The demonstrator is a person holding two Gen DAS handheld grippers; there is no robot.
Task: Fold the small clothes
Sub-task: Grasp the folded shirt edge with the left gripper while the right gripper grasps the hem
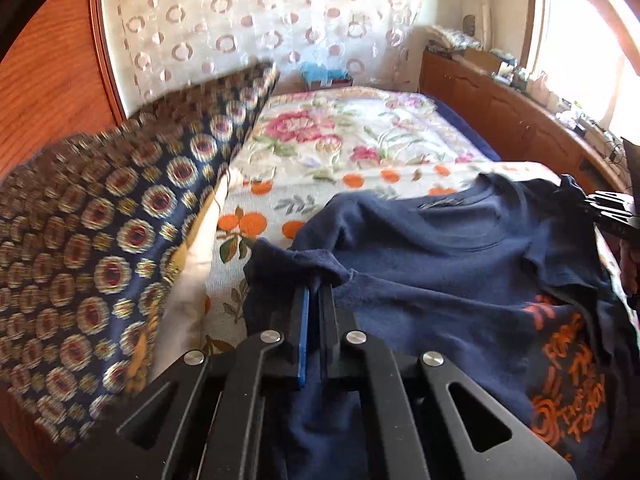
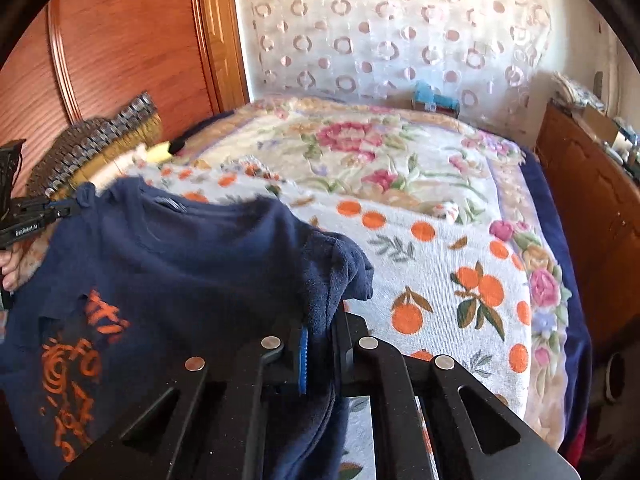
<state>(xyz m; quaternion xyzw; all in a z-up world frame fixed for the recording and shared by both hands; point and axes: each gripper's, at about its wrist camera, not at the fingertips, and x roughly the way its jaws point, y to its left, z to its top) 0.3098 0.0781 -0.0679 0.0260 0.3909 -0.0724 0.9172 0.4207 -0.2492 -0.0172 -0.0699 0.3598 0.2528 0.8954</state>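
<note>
Each claw, left [image 1: 314,292] and right [image 2: 320,320], is clamped on a shirt [image 1: 420,264] shoulder above the bed [image 1: 360,152]; next, I judge, spread it flat ahead.

"GenRobot.AI" stands in white on the left gripper [image 2: 64,210], left edge of the right-wrist view; the shirt's [image 2: 180,264] orange lettering is illegible.
</note>
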